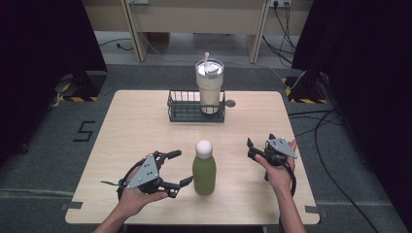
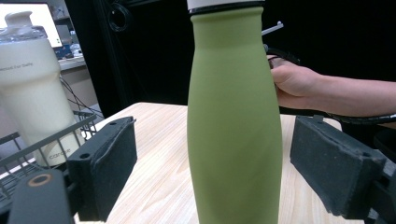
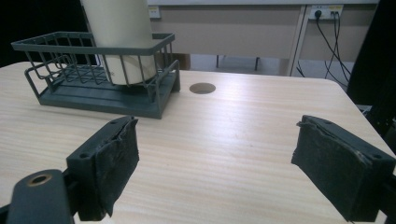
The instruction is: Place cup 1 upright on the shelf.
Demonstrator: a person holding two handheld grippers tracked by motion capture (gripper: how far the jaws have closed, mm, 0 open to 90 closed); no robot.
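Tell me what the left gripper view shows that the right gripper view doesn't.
Left gripper view alone: the green bottle standing upright between the left tool pads, gaps on both sides, and the person's other hand behind it. Right gripper view alone: the round hole in the table and a wall socket, with nothing between the right tool pads. Both: the cream tumbler in the wire basket on the wooden table.

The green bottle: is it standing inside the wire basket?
No, the green bottle stands upright on the bare table, well in front of the wire basket.
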